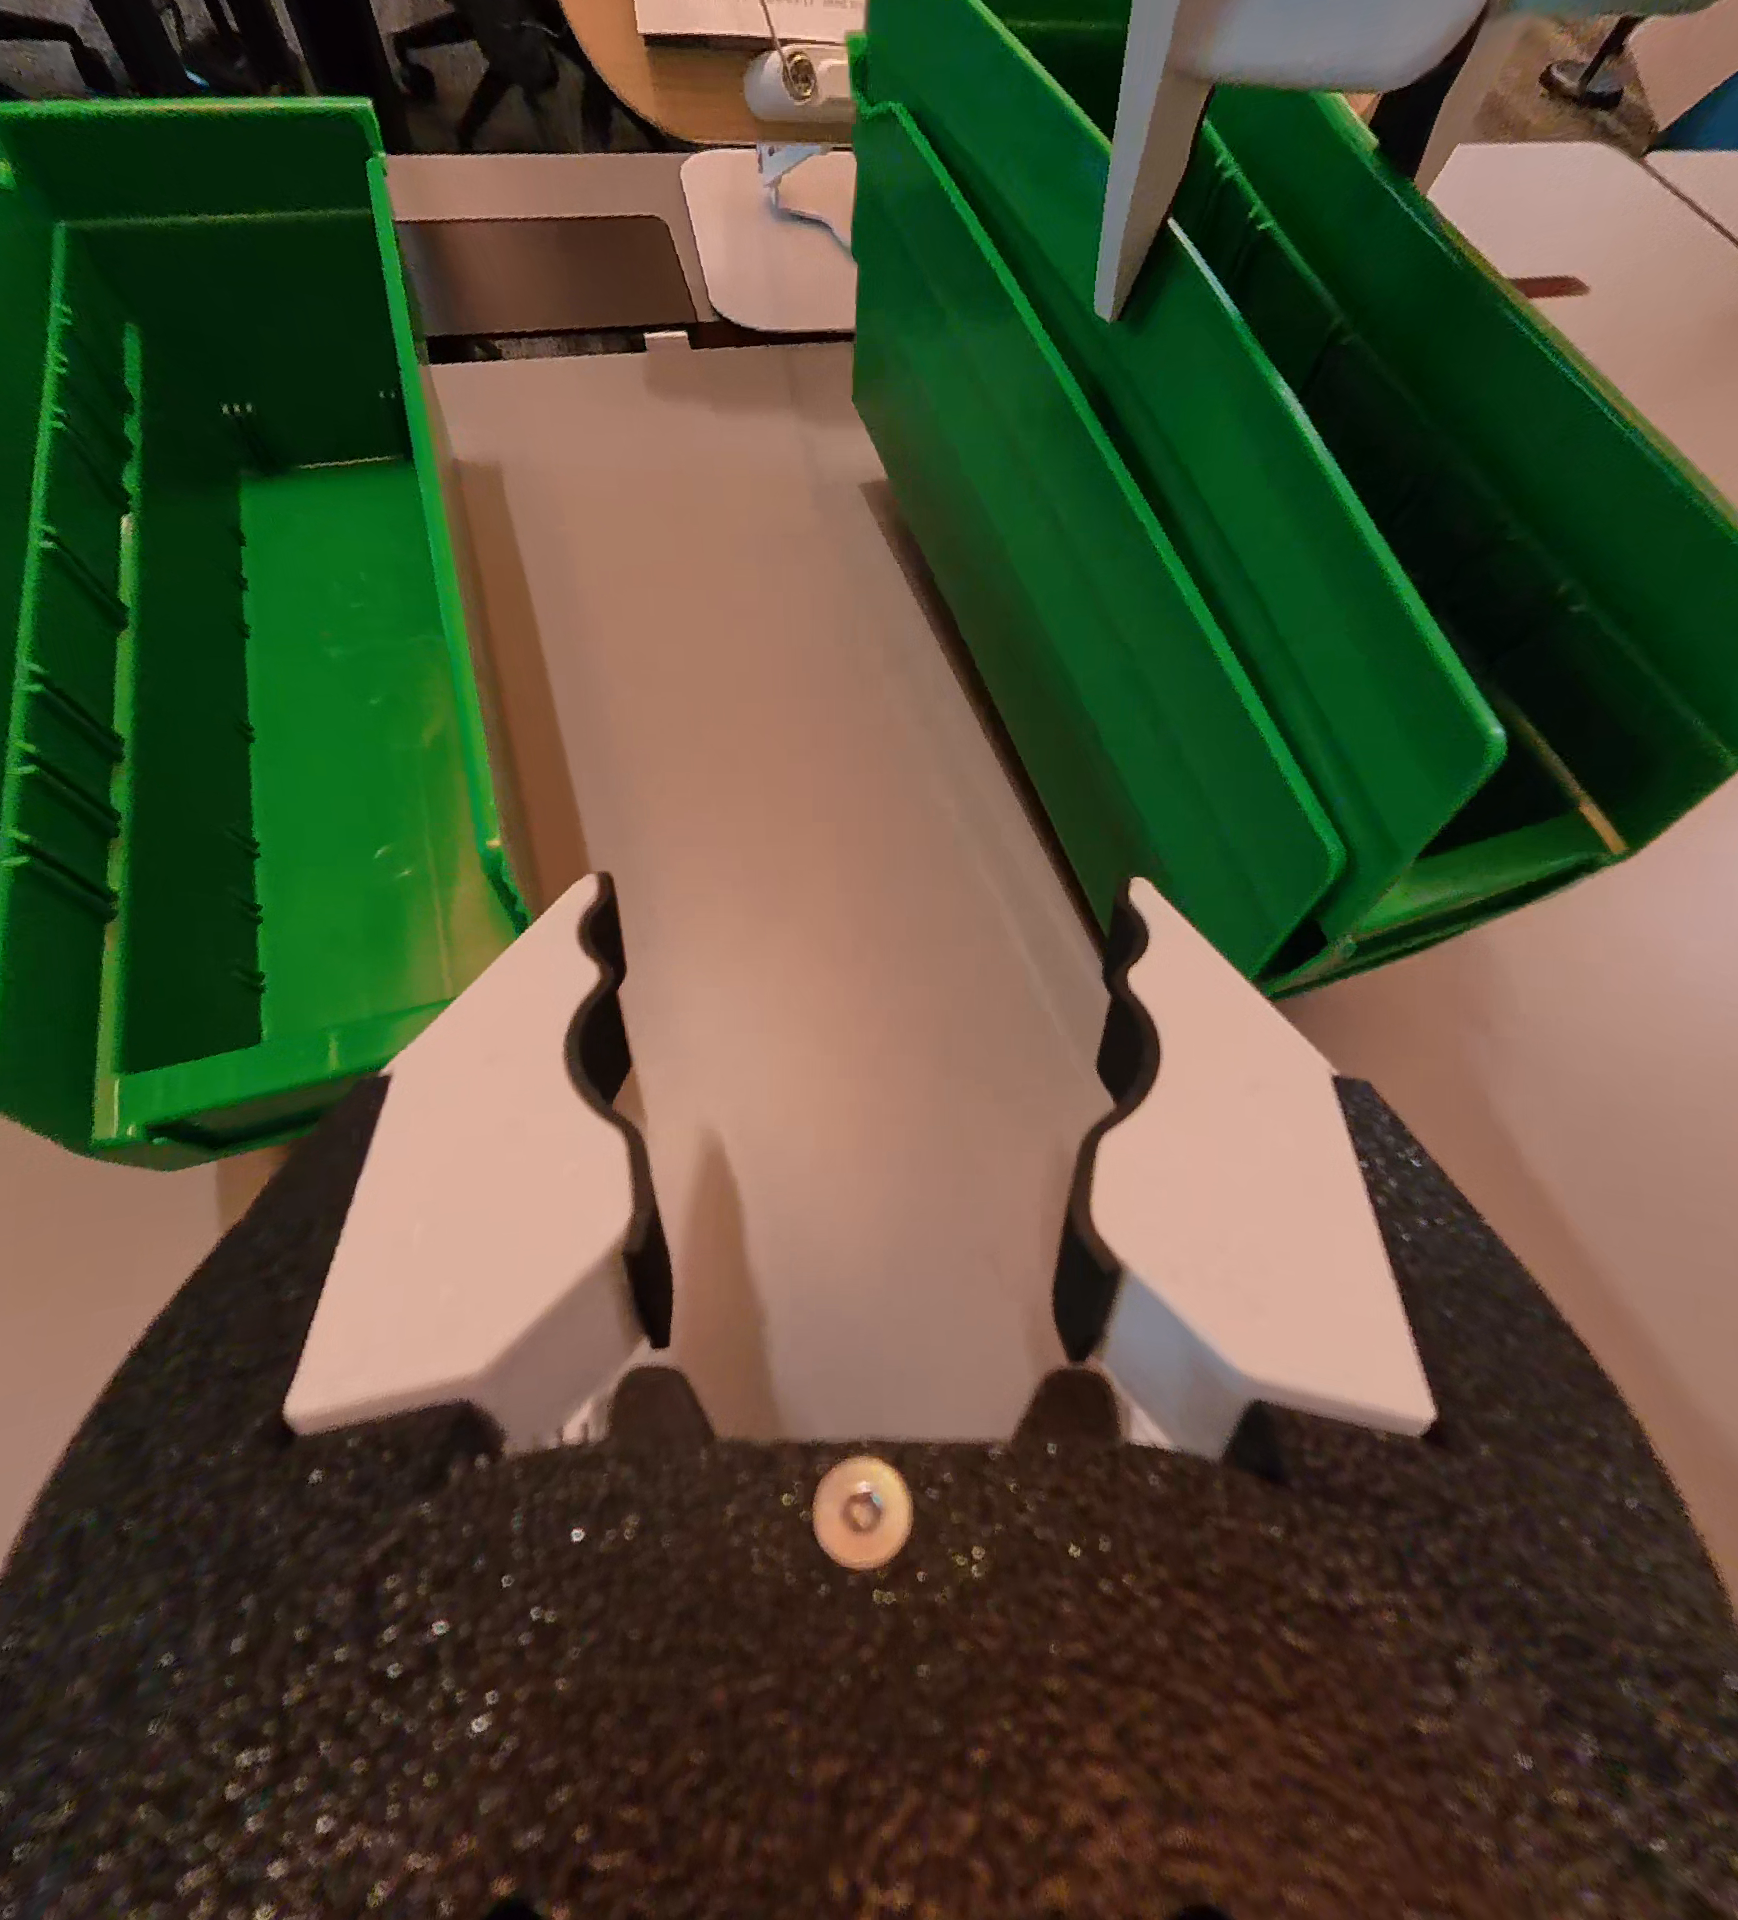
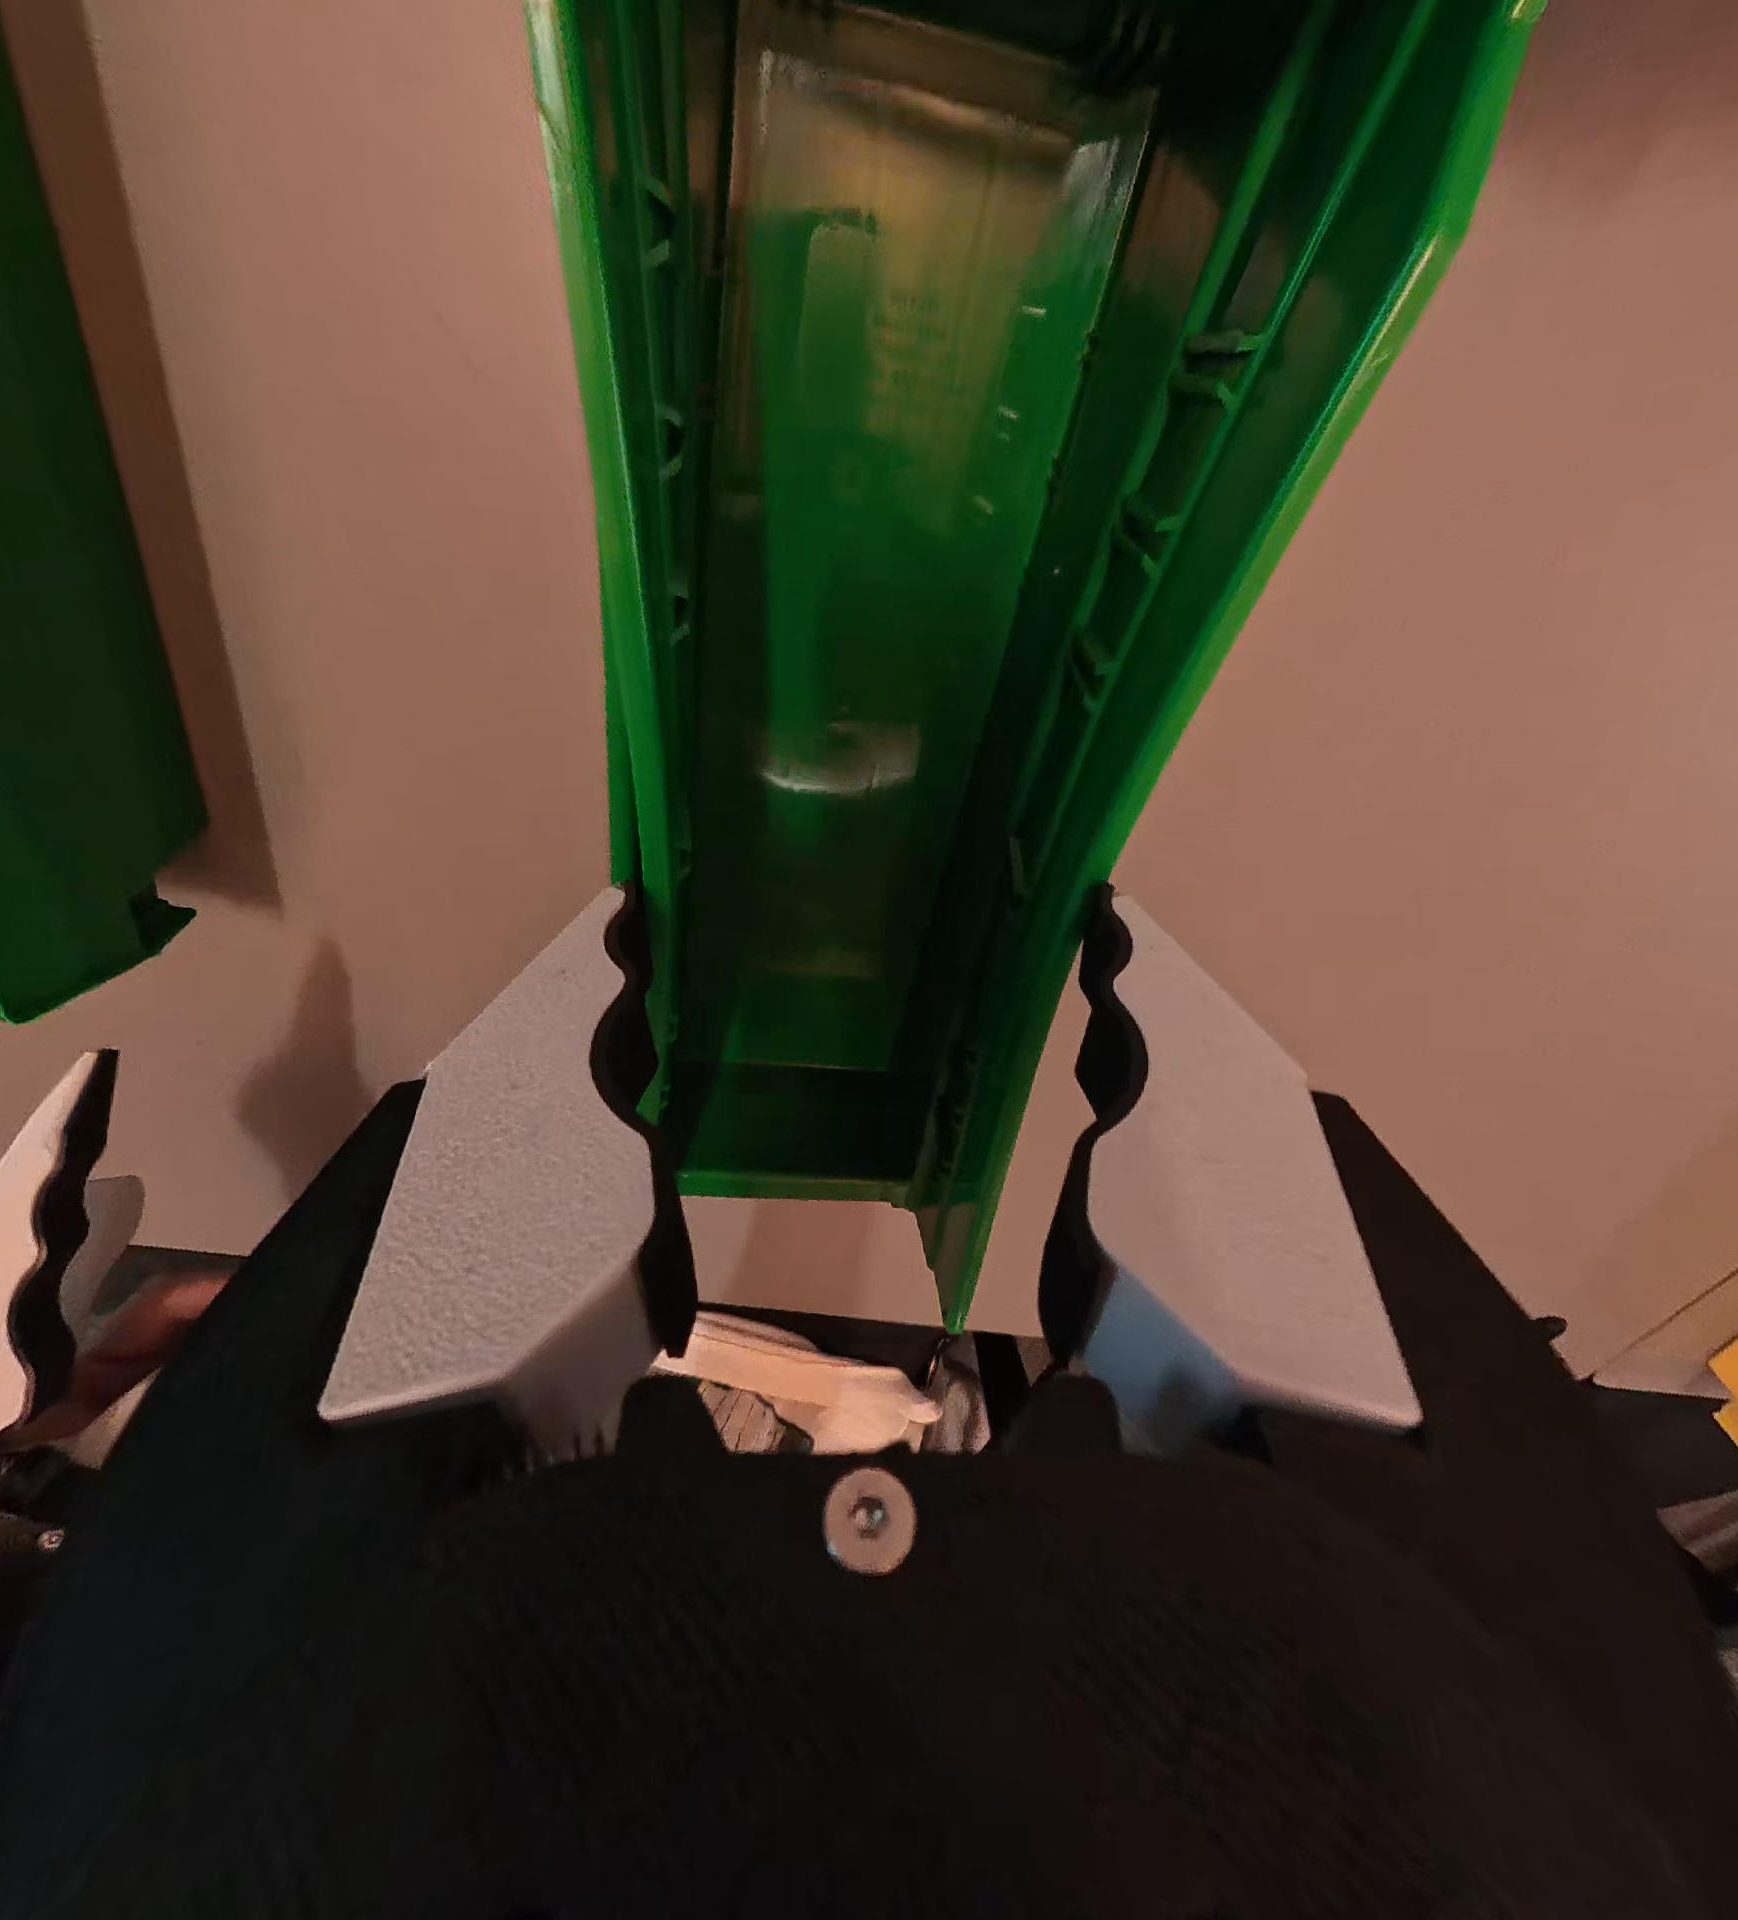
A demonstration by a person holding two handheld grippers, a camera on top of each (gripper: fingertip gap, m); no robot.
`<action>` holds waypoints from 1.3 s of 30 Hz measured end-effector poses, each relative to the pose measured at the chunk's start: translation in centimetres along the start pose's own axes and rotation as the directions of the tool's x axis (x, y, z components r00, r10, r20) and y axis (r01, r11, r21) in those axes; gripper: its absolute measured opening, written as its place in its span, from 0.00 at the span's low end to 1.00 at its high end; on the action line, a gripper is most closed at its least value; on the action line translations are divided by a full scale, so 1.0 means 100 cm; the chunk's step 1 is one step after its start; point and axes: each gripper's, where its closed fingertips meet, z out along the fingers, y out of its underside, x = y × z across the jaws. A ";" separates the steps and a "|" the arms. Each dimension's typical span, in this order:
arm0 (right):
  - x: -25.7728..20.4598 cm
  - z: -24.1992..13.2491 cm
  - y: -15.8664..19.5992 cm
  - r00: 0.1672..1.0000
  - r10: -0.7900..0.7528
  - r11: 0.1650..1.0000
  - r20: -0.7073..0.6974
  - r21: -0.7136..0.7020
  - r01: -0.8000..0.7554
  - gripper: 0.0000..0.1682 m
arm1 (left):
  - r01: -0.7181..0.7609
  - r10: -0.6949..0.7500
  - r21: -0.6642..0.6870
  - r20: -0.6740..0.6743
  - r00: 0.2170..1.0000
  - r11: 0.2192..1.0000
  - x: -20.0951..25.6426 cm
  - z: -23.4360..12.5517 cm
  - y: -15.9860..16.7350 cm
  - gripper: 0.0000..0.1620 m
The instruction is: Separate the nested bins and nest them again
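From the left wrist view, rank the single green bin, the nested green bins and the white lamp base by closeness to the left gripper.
1. Single green bin, left; nested green bins, right: too close to call.
2. White lamp base, far centre.

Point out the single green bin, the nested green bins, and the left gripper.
single green bin (image 1: 325, 727), left wrist view, on its inner floor.
nested green bins (image 1: 1052, 582), left wrist view, on the outer side wall.
left gripper (image 1: 865, 1039), left wrist view, midway between its open fingertips.
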 end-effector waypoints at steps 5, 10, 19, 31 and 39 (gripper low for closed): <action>0.002 -0.001 0.006 1.000 0.018 0.999 0.023 -0.052 -0.016 0.48 | 0.007 -0.007 0.003 -0.018 1.000 1.000 0.003 0.003 0.000 0.55; 0.004 0.003 0.010 0.999 0.020 0.996 0.032 -0.090 -0.017 0.49 | 0.003 -0.003 -0.003 -0.034 0.999 1.000 0.007 0.007 0.002 0.54; 0.022 0.003 0.012 0.998 0.059 0.991 0.027 -0.121 -0.055 0.49 | 0.007 -0.006 0.015 -0.055 0.998 1.000 0.011 0.009 -0.007 0.53; 0.032 0.010 0.008 0.996 0.084 0.989 0.005 -0.124 -0.083 0.48 | -0.015 0.015 0.000 -0.092 0.996 1.000 0.030 0.019 -0.002 0.52; 0.038 0.008 0.013 0.997 0.069 0.988 -0.044 -0.139 -0.075 0.48 | 0.007 -0.006 0.012 -0.116 0.993 1.000 0.035 0.020 -0.009 0.51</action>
